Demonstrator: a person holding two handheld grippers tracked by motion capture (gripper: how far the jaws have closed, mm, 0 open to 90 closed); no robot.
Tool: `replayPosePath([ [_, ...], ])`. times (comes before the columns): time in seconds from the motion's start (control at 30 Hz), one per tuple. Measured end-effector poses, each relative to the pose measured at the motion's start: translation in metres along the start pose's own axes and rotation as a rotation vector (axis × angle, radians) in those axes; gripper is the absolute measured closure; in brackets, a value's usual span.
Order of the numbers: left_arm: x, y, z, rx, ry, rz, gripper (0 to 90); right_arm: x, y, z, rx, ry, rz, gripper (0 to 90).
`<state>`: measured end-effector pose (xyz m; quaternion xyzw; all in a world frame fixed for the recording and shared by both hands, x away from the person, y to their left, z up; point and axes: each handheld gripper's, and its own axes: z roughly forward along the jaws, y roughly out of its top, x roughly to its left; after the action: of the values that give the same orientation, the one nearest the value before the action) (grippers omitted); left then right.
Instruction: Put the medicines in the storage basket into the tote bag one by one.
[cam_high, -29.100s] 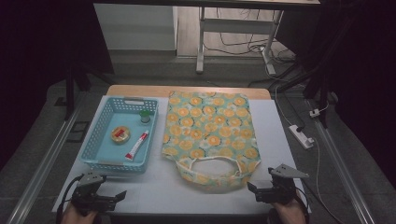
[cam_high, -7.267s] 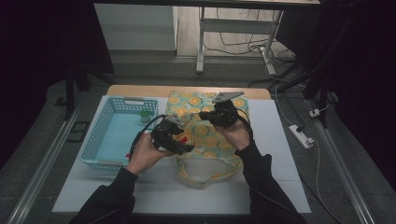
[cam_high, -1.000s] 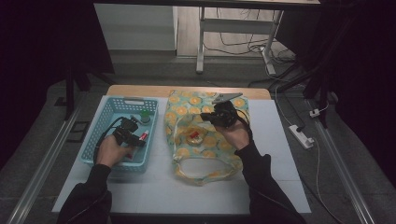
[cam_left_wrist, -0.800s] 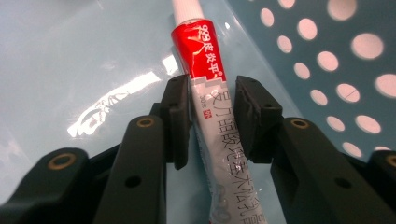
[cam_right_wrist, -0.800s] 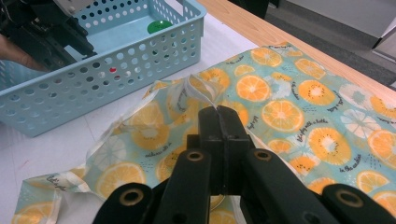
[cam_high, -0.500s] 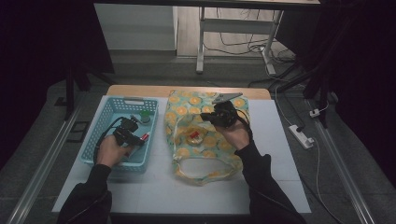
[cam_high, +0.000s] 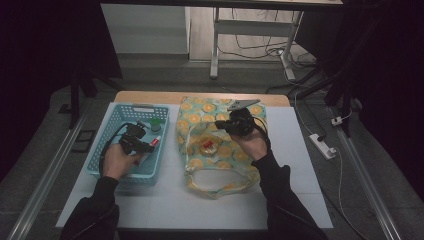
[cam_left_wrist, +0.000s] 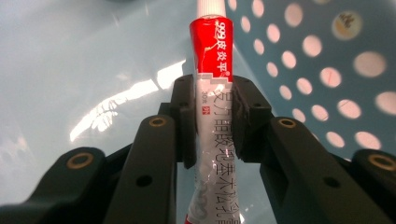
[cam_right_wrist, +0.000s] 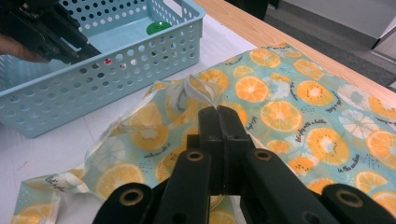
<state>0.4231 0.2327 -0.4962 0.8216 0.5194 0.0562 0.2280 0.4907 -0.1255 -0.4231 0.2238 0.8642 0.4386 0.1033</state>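
We see the left gripper down inside the blue basket, its jaws closed on the middle of a red-and-white tube; gripping it at the waist, with the cap end pointing away along the jaws, looks like a hold meant for lifting it out cleanly. The right gripper is pinched shut on a fold of the orange-print bag at its opening, raising the upper layer, and we judge this keeps the mouth open for something to go in. From the high view, a small round orange-and-red item sits in that opened mouth. A green-capped container stands at the basket's far end, just beyond the tube. The tube's lower end is cut off by the left gripper view's edge, and we cannot tell whether it touches the basket floor. The round item's nature is too small to make out.
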Motion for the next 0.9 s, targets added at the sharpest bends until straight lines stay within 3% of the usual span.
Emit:
replayPosePath([
  [0.23,0.001,0.002,-0.016,-0.076,0.004,0.022,72.5,0.000,0.000,-0.001,-0.004,0.000,0.000,90.0],
  [0.57,0.003,0.005,-0.046,-0.140,-0.006,0.008,72.5,0.000,0.000,-0.001,-0.008,0.000,-0.002,90.0],
  [0.9,-0.013,0.008,-0.064,-0.178,-0.051,0.038,72.6,0.001,0.001,-0.002,-0.017,0.002,-0.005,90.0],
])
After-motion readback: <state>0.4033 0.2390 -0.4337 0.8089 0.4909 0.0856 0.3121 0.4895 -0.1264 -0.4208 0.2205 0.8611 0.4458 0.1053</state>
